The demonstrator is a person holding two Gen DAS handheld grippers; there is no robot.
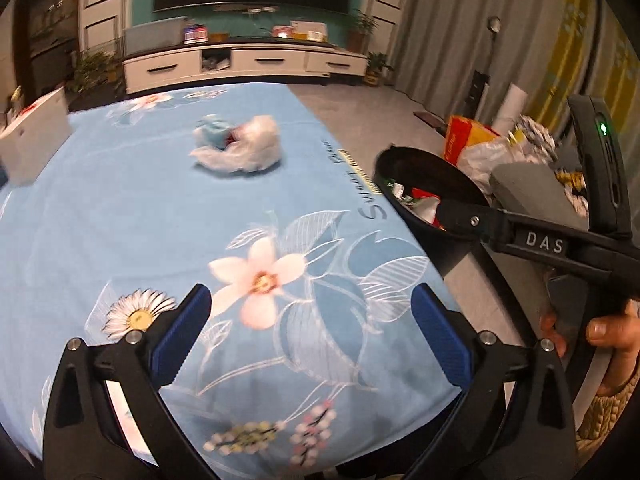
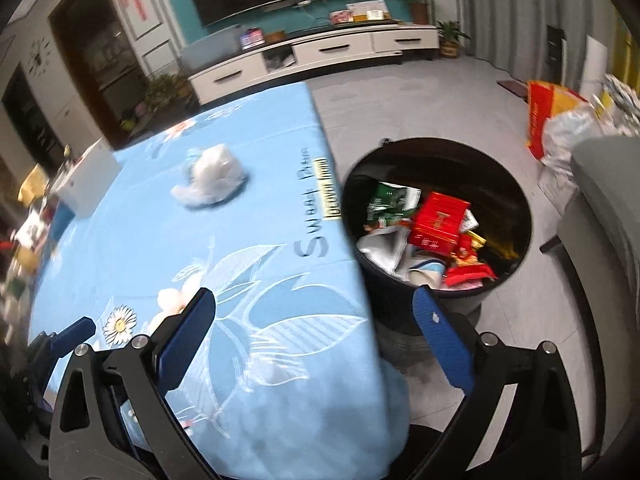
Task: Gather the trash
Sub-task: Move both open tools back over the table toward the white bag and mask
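Note:
A crumpled white plastic bag with blue and red scraps (image 1: 240, 145) lies on the blue floral tablecloth (image 1: 120, 216), toward its far side; it also shows in the right wrist view (image 2: 214, 180). A black round trash bin (image 2: 516, 200) stands on the floor at the table's right edge, holding a red box (image 2: 438, 222), green wrappers and other trash. My left gripper (image 1: 310, 332) is open and empty over the near part of the table. My right gripper (image 2: 316, 332) is open and empty, above the table's right edge beside the bin; in the left wrist view its body (image 1: 540, 242) reaches over the bin.
A white box (image 1: 34, 136) sits at the table's far left. Bags and wrappers (image 1: 480, 144) are piled on the floor beyond the bin. A grey sofa arm (image 2: 608, 200) is at the right. A white TV cabinet (image 1: 244, 62) lines the far wall.

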